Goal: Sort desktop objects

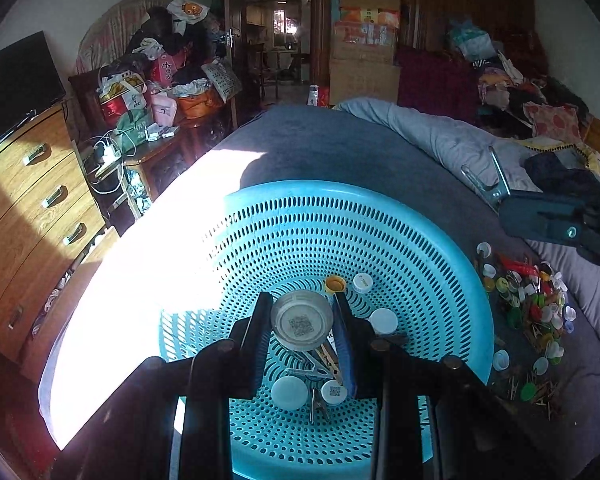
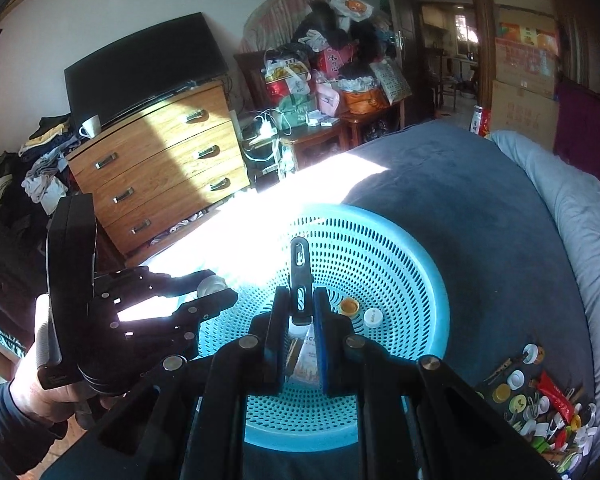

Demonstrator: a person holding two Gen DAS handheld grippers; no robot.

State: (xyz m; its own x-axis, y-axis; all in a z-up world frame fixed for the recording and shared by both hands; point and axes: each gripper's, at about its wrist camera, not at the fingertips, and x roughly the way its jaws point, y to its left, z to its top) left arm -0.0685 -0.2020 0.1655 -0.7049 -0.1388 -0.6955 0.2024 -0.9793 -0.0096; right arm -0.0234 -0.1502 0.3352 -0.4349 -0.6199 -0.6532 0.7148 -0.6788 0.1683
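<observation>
A blue perforated basket point(image 1: 440, 248) lies on the dark bed cover and also shows in the right wrist view point(image 2: 412, 248). My left gripper point(image 1: 302, 322) is shut on a round clear lid point(image 1: 302, 322) with a QR code and holds it over the basket. In the basket lie white caps point(image 1: 289, 393), a gold cap point(image 1: 335, 284) and clothespins point(image 1: 330, 360). My right gripper point(image 2: 300, 312) is shut on a dark metal clip point(image 2: 300, 276), held upright over the basket. The left gripper with the lid shows at the left of the right wrist view point(image 2: 210, 290).
A pile of bottle caps, clothespins and small items point(image 1: 532, 312) lies on the cover right of the basket, and shows in the right wrist view point(image 2: 540, 408). A grey quilt point(image 1: 440, 132) lies beyond. A wooden dresser point(image 2: 160, 172) stands left of the bed.
</observation>
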